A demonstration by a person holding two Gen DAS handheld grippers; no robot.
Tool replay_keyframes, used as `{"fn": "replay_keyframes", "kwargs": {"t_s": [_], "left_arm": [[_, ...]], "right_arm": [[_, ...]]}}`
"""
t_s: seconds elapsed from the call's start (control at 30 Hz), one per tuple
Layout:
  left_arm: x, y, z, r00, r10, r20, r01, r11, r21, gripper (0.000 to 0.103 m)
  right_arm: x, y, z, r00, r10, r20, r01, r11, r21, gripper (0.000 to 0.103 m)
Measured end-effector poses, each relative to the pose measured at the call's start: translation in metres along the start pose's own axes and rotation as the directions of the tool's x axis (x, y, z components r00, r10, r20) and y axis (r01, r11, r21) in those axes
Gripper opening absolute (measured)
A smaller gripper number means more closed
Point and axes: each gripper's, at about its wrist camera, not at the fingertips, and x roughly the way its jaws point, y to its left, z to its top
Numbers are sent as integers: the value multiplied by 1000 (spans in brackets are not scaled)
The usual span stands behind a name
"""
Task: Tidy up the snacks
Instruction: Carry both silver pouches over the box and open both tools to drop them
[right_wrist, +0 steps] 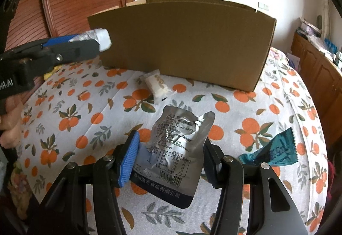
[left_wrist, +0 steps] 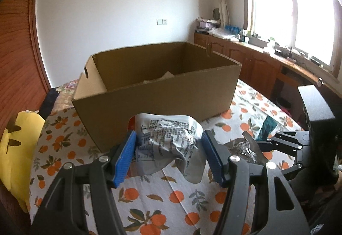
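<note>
Orange-print bedspread point(right_wrist: 89, 119) w/ a cardboard box point(left_wrist: 158, 94) at the back: left gripper point(left_wrist: 168, 156) is clamped on a crumpled silver packet point(left_wrist: 166, 139), raised near the box front, so I'd say it's mid-carry & next needs a lift over the rim before letting go. Right gripper point(right_wrist: 168, 160) has fingers apart around a flat foil pouch point(right_wrist: 177, 145) on the bed, not yet squeezed. Only the right view shows the small white snack point(right_wrist: 158, 85) by the box & teal wrapper point(right_wrist: 275, 149) clearly; the left view alone sees inside the box.
</note>
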Motion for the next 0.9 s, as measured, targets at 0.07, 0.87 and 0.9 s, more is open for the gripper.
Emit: {"fn": "replay_keyframes", "kwargs": {"t_s": [0.07, 0.87, 0.9], "left_arm": [[-3, 3, 5, 1000, -5, 17, 5, 1000, -8, 62], [52, 81, 103, 984, 10, 176, 7, 996, -93, 63], [54, 84, 103, 984, 14, 179, 4, 995, -98, 63]], "right_arm": [[-4, -5, 5, 1000, 6, 9, -6, 1000, 10, 56], [-41, -37, 157, 967, 19, 253, 2, 997, -83, 56], [-38, -39, 162, 967, 21, 255, 1, 997, -82, 56]]}}
